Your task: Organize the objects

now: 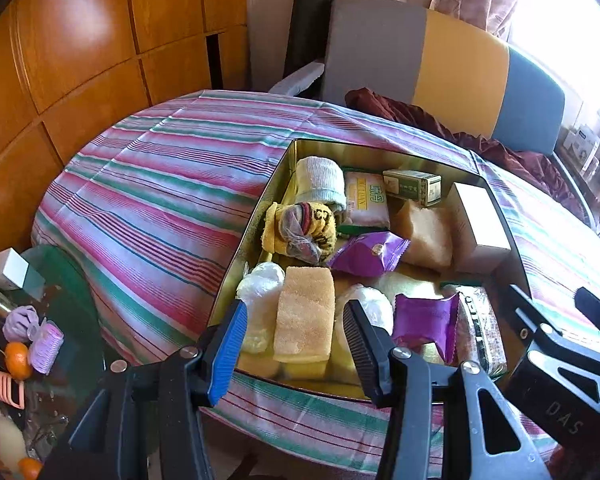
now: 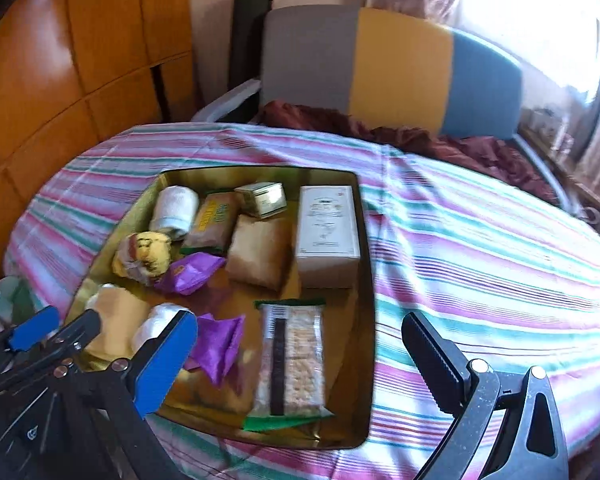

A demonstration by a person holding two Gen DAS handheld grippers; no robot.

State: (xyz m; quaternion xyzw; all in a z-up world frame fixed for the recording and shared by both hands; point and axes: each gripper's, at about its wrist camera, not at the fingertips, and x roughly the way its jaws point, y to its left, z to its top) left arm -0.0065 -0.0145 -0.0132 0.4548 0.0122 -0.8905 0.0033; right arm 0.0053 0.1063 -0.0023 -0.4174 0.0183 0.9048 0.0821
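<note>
Sitting on the striped tablecloth (image 2: 480,240), the shallow gold tin (image 2: 364,360) holds the sorted things: a white carton (image 2: 328,236) stands against its right wall, a clear-wrapped cereal bar (image 2: 294,356) lies lengthwise near the front, and two purple packets (image 1: 366,254) rest around the middle. A rolled white towel (image 1: 322,178) fills the far left corner, with a yellow cloth bundle (image 1: 300,232) just in front of it and a tan sponge block (image 1: 304,314) near the front wall.

The left gripper (image 1: 296,356) hovers above the tin's near edge, jaws partly apart, nothing pressed between them. The right gripper (image 2: 300,368) hangs over the tin's front right part with jaws spread wide and empty.

Behind the table stands a grey, yellow and blue chair (image 1: 440,60). A glass side table (image 1: 72,280) carrying oranges (image 1: 18,360) sits at the left.
</note>
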